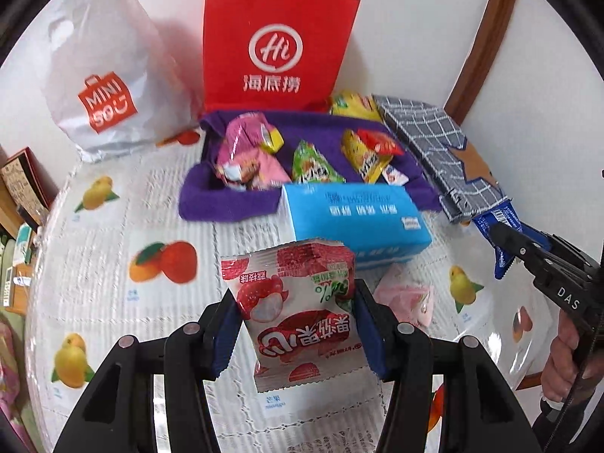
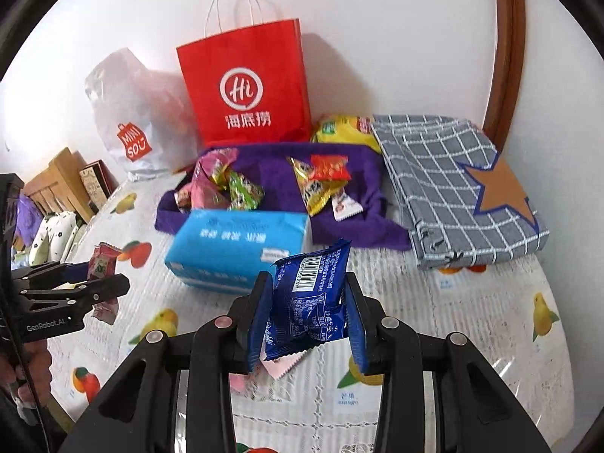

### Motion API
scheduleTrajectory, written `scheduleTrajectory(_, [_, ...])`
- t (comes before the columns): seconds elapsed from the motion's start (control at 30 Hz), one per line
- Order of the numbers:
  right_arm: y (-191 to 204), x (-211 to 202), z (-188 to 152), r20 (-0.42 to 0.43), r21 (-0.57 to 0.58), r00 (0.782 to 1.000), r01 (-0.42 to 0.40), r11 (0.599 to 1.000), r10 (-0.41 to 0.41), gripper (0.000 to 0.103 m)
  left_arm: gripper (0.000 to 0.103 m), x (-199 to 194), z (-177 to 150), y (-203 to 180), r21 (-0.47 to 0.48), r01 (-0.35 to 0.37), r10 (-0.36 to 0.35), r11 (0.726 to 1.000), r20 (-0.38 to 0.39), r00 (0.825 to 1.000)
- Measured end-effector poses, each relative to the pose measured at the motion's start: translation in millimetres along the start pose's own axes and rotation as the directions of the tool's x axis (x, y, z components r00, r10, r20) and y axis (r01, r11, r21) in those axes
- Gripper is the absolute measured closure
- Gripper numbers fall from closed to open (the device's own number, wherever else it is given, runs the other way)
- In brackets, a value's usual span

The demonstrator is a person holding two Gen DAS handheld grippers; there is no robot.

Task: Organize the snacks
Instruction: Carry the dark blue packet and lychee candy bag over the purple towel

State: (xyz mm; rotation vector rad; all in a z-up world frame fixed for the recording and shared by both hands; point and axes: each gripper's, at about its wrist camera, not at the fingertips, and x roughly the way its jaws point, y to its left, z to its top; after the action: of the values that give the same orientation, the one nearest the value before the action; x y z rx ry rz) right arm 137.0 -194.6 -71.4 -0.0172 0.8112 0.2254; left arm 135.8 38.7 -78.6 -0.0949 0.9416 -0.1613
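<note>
Two shopping bags (image 2: 245,87), one tissue box (image 2: 238,249), one checked cloth (image 2: 445,188), two held snack packets (image 2: 309,302)

Red paper bag (image 1: 277,45); white plastic bag (image 1: 109,75); blue tissue box (image 1: 351,219); checked cloth (image 2: 453,185)

Red and white snack packet (image 1: 298,317), upright, lifted above the table. Blue snack packet (image 2: 311,302), barcode side visible, tilted, also lifted. Purple cloth tray (image 1: 226,204) at the back, holding pink, green, yellow and red snack packets (image 1: 313,162).

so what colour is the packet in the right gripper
Dark blue packet, with a white barcode panel; clearest in the right wrist view.
</note>
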Motion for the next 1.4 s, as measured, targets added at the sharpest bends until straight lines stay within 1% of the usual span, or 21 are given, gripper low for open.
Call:
scheduleTrajectory(0.37, [5.8, -6.4, 23.7, 0.036, -0.005, 0.999, 0.010, 1.000, -0.010, 0.066, 0.050, -19.5, 24.4, 7.7, -0.009, -0.017, 0.017, 1.000, 0.063, 0.998])
scheduleTrajectory(0.6, [8.5, -5.9, 37.3, 0.058, -0.017, 0.998, 0.008, 1.000, -0.007, 0.066, 0.050, -21.9, 40.5, 10.5, -0.021, 0.013, -0.011, 1.000, 0.075, 0.997])
scheduleTrajectory(0.73, [13.1, -2.9, 45.4, 0.068, -0.028, 0.998, 0.010, 1.000, -0.008, 0.066, 0.050, -22.3, 50.6, 11.4, -0.021, 0.016, -0.014, 1.000, 0.084, 0.996])
scheduleTrajectory(1.03, [13.6, 7.4, 68.8, 0.090, -0.022, 0.996, 0.022, 1.000, -0.020, 0.066, 0.050, -18.9, 78.4, 22.2, -0.030, 0.011, -0.008, 0.999, 0.101, 0.995])
scheduleTrajectory(1.4, [12.0, 31.5, 99.5, 0.098, -0.020, 0.995, 0.020, 1.000, -0.018, 0.066, 0.050, 0.0, 111.1, 24.7, -0.042, 0.038, -0.034, 0.998, 0.097, 0.995])
